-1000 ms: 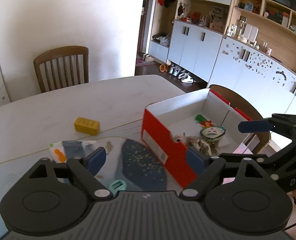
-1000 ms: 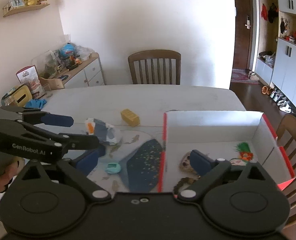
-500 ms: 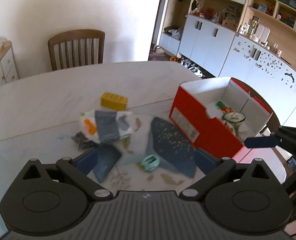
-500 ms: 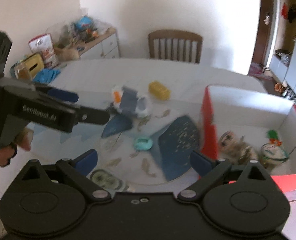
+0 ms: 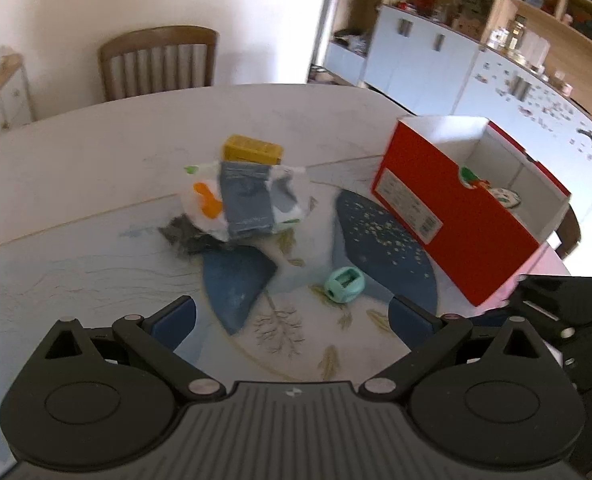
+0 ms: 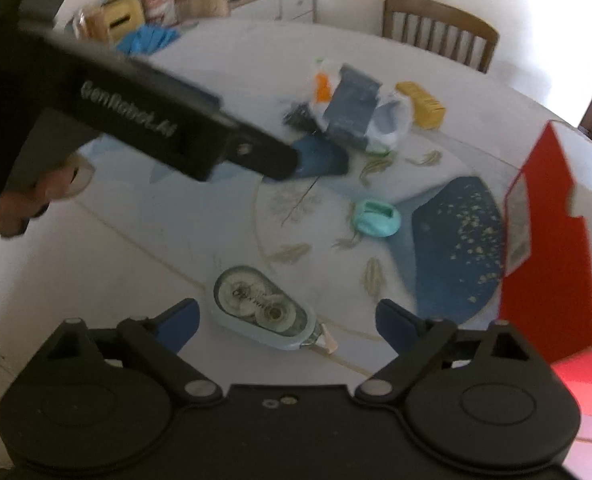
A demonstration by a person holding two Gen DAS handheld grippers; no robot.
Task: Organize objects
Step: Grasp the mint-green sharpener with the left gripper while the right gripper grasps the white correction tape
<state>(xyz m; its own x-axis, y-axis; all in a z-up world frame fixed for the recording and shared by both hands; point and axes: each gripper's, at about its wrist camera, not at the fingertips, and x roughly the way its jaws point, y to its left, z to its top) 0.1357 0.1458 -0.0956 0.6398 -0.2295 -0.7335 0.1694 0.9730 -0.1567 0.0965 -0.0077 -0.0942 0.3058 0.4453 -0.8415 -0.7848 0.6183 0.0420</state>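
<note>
box (image 5: pixel 452 216): red outside, white inside, open top, at 3 o'clock on the table (image 5: pixel 95 152); a small green-and-white item lies inside it (too small to name).
sharpener (image 5: pixel 344 285): small teal piece on the mat (image 5: pixel 279 328), at 9 o'clock of the box and near it, apart from everything else.
tape roller (image 6: pixel 261 308): clear pale-blue case with two wheels showing, flat on the table, tip toward 4 o'clock in the right wrist view.
packet pile (image 5: pixel 243 202): white wrapper with an orange patch and a grey-blue pack across it, at 11 o'clock of the sharpener, a dark scrap under its 8 o'clock edge.
yellow block (image 5: pixel 252 150): just behind the pile, touching or nearly so (cannot tell which).
left gripper (image 5: pixel 291 318): jaws spread as wide as they go, having just been opening, nothing between them; the mat's print shows in the gap, the sharpener a little ahead at 1 o'clock.
right gripper (image 6: pixel 287 318): jaws spread wide, pinching nothing; the tape roller lies in the gap between the blue pads, touching neither.
hand (image 6: pixel 19 208): at 9 o'clock in the right wrist view, gripping the left tool's handle.
chair (image 5: pixel 157 62): wooden, at 12 o'clock behind the table.
</note>
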